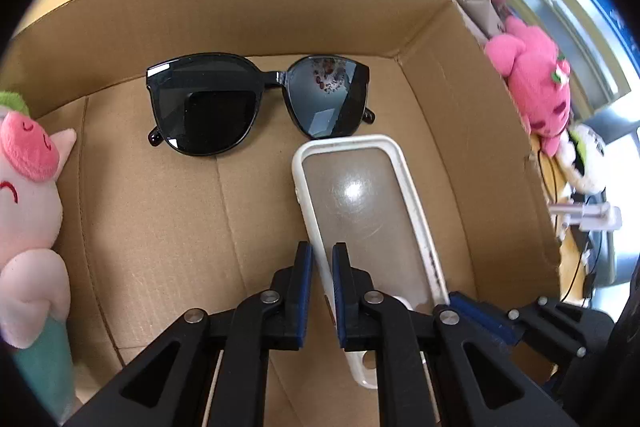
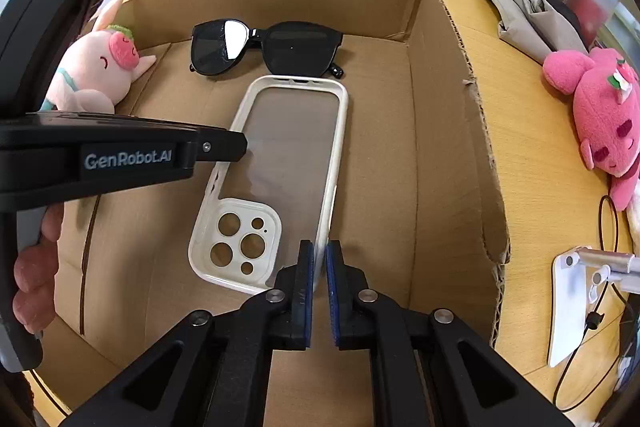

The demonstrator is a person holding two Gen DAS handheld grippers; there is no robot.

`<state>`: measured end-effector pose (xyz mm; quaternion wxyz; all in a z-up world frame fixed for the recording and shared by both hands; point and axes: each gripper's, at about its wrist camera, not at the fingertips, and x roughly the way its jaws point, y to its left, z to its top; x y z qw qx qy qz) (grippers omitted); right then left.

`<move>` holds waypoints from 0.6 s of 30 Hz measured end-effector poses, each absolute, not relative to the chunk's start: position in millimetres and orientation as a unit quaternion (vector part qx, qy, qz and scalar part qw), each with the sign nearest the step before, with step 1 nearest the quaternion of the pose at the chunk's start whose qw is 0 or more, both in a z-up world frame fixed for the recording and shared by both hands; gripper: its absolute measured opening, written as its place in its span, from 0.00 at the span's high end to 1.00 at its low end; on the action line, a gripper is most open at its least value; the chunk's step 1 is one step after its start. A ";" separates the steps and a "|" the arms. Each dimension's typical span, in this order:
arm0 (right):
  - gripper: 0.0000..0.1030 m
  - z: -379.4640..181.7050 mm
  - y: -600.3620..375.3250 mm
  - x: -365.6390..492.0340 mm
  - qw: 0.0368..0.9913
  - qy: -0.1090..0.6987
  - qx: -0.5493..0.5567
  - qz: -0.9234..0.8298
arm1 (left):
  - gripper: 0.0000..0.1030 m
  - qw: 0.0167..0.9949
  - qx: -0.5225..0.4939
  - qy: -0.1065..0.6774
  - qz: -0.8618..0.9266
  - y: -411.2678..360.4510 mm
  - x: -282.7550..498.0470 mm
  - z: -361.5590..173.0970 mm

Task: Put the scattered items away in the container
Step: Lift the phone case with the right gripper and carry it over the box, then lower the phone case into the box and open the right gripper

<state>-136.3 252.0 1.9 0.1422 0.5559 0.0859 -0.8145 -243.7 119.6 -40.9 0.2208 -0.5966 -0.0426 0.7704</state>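
Both grippers are pinched on the phone case (image 2: 294, 163), one on each long edge: your right gripper (image 2: 318, 263) clamps the right rail near the camera-cutout end, and your left gripper (image 1: 322, 267) clamps the opposite rail, its jaws narrow around the white rim. Neither pair shows a gap beyond the rim's thickness.

Position: case sits low inside the cardboard box (image 2: 448, 131), over the floor panel; whether it already touches the floor cannot be told from either view. Long axis runs away from you, camera cutouts nearest, far end just beside the black sunglasses (image 2: 266, 47) lying by the back wall. Pale pink pig plush (image 2: 100, 67) rests in the box's left corner, well apart from the case.

Judgement: placement is nearly done. Next move is the release, so you want the case flat first; with the far end so close to the sunglasses, let go straight, not forward. Magenta plush (image 2: 600, 115) waits outside on the table, on your right-hand side.
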 end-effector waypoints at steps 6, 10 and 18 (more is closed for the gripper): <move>0.78 11.0 252.7 -131.0 0.146 0.072 0.542 -0.824 | 0.80 0.222 -0.556 -0.060 0.799 106.6 -227.6 -14.5; 0.24 38.6 250.4 -101.0 0.151 0.076 0.488 -0.856 | 0.70 0.216 -0.479 -0.033 0.850 95.7 -187.2 31.6; 0.01 78.1 246.8 -18.1 0.165 0.064 0.387 -0.905 | 0.18 0.129 -0.306 0.023 0.943 50.9 -57.0 94.6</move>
